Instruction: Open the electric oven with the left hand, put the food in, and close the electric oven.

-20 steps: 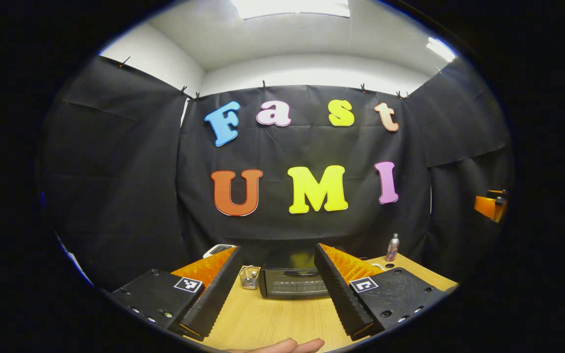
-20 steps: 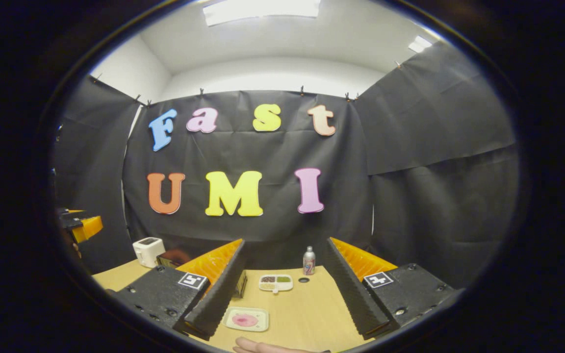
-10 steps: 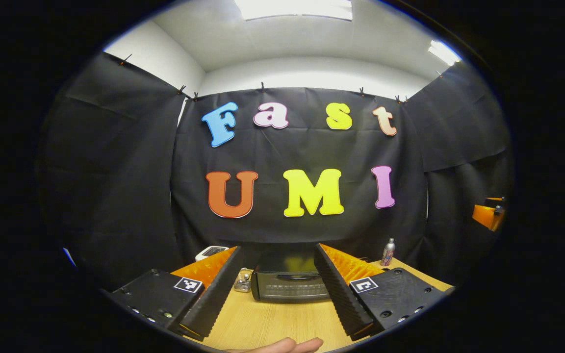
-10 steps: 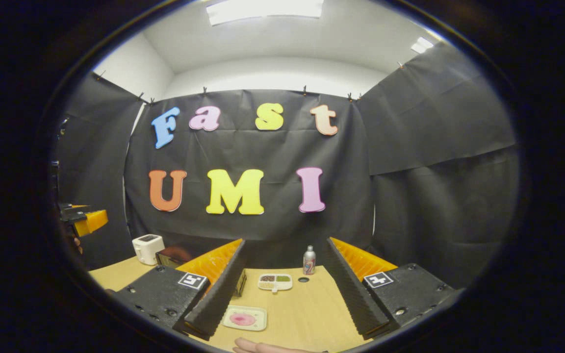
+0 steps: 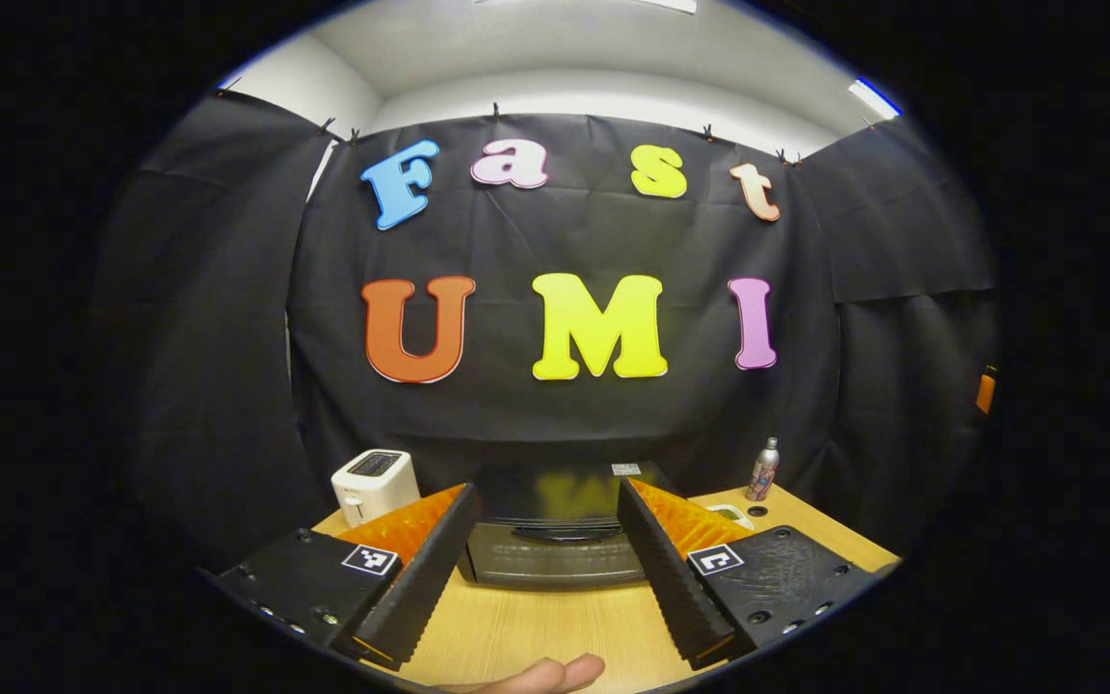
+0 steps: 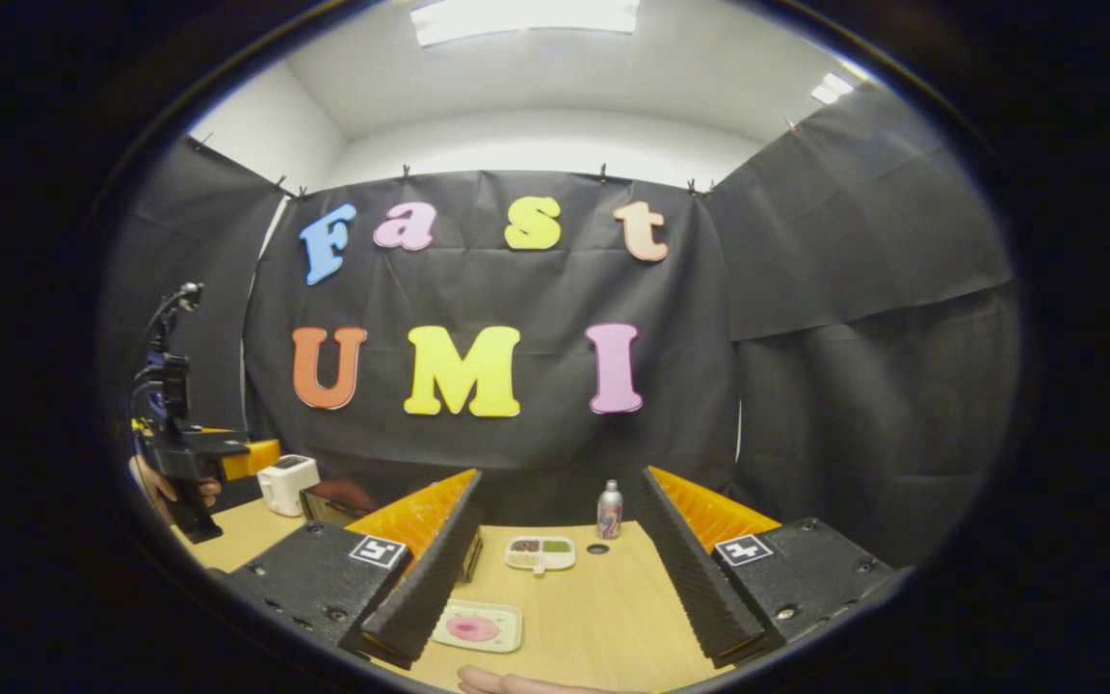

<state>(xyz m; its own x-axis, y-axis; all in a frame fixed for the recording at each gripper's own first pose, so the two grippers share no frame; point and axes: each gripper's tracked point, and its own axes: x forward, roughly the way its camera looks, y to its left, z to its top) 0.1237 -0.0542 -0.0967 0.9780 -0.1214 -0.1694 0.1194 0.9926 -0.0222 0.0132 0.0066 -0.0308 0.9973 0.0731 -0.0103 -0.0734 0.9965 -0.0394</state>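
The black electric oven (image 5: 555,549) stands on the wooden table (image 5: 536,627) with its door shut, straight ahead of my left gripper (image 5: 545,495), which is open and holds nothing. The oven's corner (image 6: 331,501) peeks out behind a finger in the right gripper view. A pale tray with pink food (image 6: 476,627) lies on the table near my right gripper (image 6: 560,477), which hangs open above it. The left gripper (image 6: 223,458), held by a hand (image 6: 165,487), appears at the left of the right gripper view, short of the oven.
A white toaster (image 5: 374,482) stands left of the oven. A small silver bottle (image 5: 763,469) stands at the back right, also seen as a bottle (image 6: 608,511) behind a white divided dish (image 6: 541,553). Black cloth walls close in the table.
My left gripper has moved forward towards the oven, which now looks larger, and the toaster has come into its view. The right gripper has hardly moved.
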